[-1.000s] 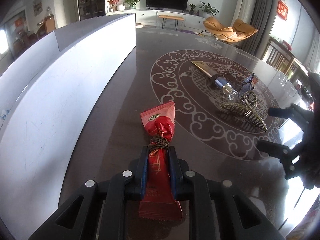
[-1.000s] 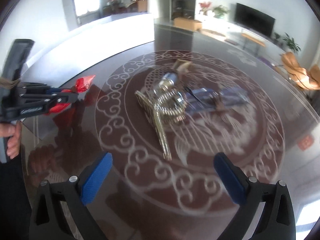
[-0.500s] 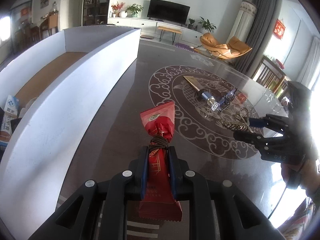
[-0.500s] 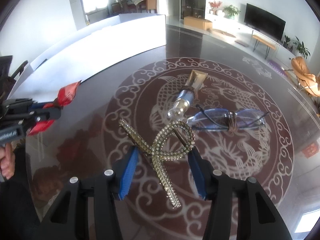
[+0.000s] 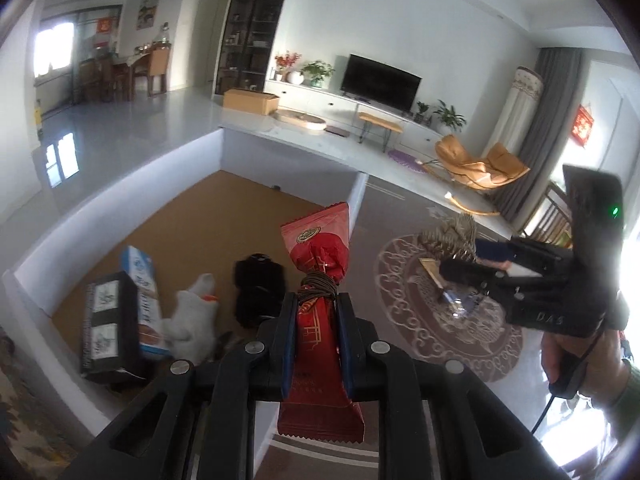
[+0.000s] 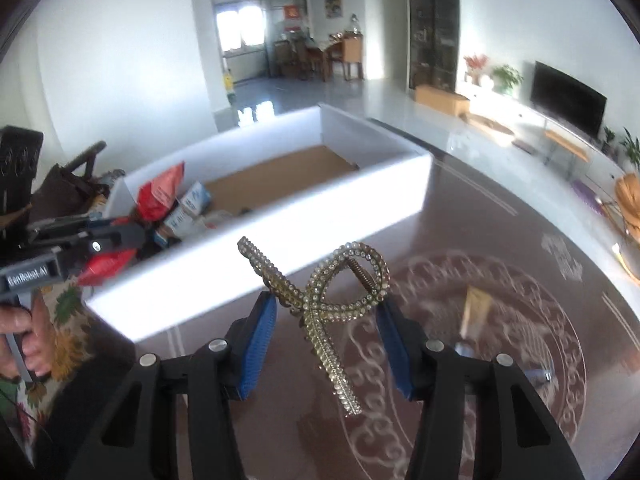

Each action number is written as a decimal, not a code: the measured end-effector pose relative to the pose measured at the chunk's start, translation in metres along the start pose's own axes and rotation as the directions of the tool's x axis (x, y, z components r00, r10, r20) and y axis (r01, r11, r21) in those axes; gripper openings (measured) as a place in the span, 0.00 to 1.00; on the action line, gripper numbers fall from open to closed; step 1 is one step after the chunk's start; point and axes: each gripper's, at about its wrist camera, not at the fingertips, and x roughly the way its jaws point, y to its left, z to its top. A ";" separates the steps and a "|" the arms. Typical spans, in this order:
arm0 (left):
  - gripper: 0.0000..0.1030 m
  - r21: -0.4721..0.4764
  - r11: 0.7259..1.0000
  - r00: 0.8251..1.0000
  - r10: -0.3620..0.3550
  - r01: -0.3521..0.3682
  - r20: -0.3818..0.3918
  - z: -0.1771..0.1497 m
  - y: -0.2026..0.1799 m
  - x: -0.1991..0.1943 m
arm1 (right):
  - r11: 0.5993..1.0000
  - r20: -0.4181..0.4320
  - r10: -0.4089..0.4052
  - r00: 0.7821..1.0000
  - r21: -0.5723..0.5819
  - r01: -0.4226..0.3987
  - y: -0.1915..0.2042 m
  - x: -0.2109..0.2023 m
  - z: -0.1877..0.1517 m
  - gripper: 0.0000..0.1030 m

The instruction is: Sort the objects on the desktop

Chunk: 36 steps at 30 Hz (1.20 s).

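My left gripper (image 5: 316,312) is shut on a red snack packet (image 5: 318,304) bound with a brown hair tie, held above the near wall of the white sorting box (image 5: 80,224). My right gripper (image 6: 326,320) is shut on a gold rhinestone hair claw (image 6: 320,296), held in the air over the dark table beside the box (image 6: 280,224). The right gripper and the claw (image 5: 450,238) also show in the left wrist view at right. The left gripper with the red packet (image 6: 158,192) shows at the left of the right wrist view.
In the box lie a black carton (image 5: 106,324), a blue-white pack (image 5: 144,292), a white soft item (image 5: 192,312) and a black item (image 5: 258,288). A gold tube (image 6: 476,308) lies on the patterned table (image 6: 520,360). The far end of the box shows bare brown floor (image 5: 224,216).
Both grippers have risen from the table. The right one closed on the hair claw and lifted it. The left one carried the red packet up to the box.
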 end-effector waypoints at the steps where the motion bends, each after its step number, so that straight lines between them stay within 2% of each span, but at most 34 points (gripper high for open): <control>1: 0.17 -0.020 0.999 0.999 0.028 -0.029 -0.017 0.003 0.017 0.004 | 1.000 0.007 0.013 1.000 -0.011 -0.013 0.012 0.011 0.018 0.51; 5: 0.17 -0.042 0.993 0.989 0.108 -0.113 -0.097 0.002 0.055 0.025 | 0.998 -0.027 0.068 0.997 -0.006 -0.068 0.053 0.079 0.078 0.51; 10: 0.19 -0.048 0.988 0.974 0.135 -0.146 -0.183 -0.007 0.073 0.047 | 0.992 -0.136 0.118 0.984 0.053 -0.112 0.083 0.164 0.098 0.51; 12: 0.29 -0.061 0.985 0.964 0.143 -0.160 -0.224 -0.014 0.081 0.055 | 0.991 -0.201 0.125 0.972 0.077 -0.111 0.087 0.193 0.096 0.53; 13: 0.33 -0.062 0.985 0.962 0.143 -0.161 -0.232 -0.016 0.082 0.058 | 0.990 -0.228 0.125 0.966 0.095 -0.105 0.088 0.204 0.095 0.57; 14: 0.46 -0.061 0.984 0.961 0.147 -0.165 -0.233 -0.019 0.083 0.058 | 0.989 -0.237 0.127 0.963 0.110 -0.103 0.088 0.209 0.093 0.61; 15: 0.57 -0.058 0.983 0.961 0.158 -0.176 -0.226 -0.021 0.084 0.056 | 0.987 -0.231 0.129 0.964 0.122 -0.103 0.087 0.209 0.093 0.69; 16: 0.59 -0.058 0.981 0.963 0.171 -0.187 -0.206 -0.022 0.084 0.051 | 0.986 -0.215 0.131 0.968 0.131 -0.104 0.085 0.204 0.091 0.75; 18: 0.60 -0.067 0.977 0.970 0.189 -0.201 -0.154 -0.021 0.077 0.042 | 0.983 -0.172 0.137 0.975 0.149 -0.112 0.077 0.188 0.089 0.82; 22: 0.60 -0.082 0.982 0.985 0.162 -0.167 -0.064 -0.021 0.050 0.018 | 0.986 -0.059 0.070 0.996 0.155 -0.060 0.053 0.132 0.068 0.86; 26: 0.63 -0.025 0.999 0.999 0.049 -0.048 0.012 -0.025 -0.008 -0.008 | 0.976 0.053 -0.063 0.997 0.213 0.050 0.013 0.058 0.018 0.97; 28: 0.77 0.022 0.999 0.999 -0.044 0.044 0.031 -0.025 -0.049 -0.012 | 0.960 0.064 -0.134 0.989 0.256 0.114 -0.010 0.027 -0.016 0.97; 30: 0.97 0.059 0.992 0.992 -0.118 0.115 0.043 -0.034 -0.082 -0.013 | 0.935 0.056 -0.242 0.969 0.282 0.217 -0.033 -0.002 -0.056 0.97; 31: 0.99 0.075 0.987 0.988 -0.148 0.145 0.041 -0.040 -0.099 -0.011 | 0.914 0.043 -0.305 0.951 0.293 0.280 -0.044 -0.014 -0.076 0.97; 33: 1.00 0.104 0.978 0.983 -0.185 0.183 0.015 -0.051 -0.129 0.001 | 0.860 0.005 -0.432 0.902 0.304 0.410 -0.062 -0.034 -0.118 0.98; 35: 1.00 0.138 0.973 0.983 -0.183 0.185 -0.029 -0.065 -0.154 0.027 | 0.804 -0.062 -0.514 0.855 0.312 0.506 -0.078 -0.046 -0.158 0.98; 36: 1.00 0.150 0.974 0.985 -0.165 0.171 -0.049 -0.072 -0.164 0.040 | 0.785 -0.096 -0.532 0.842 0.317 0.532 -0.085 -0.050 -0.175 0.98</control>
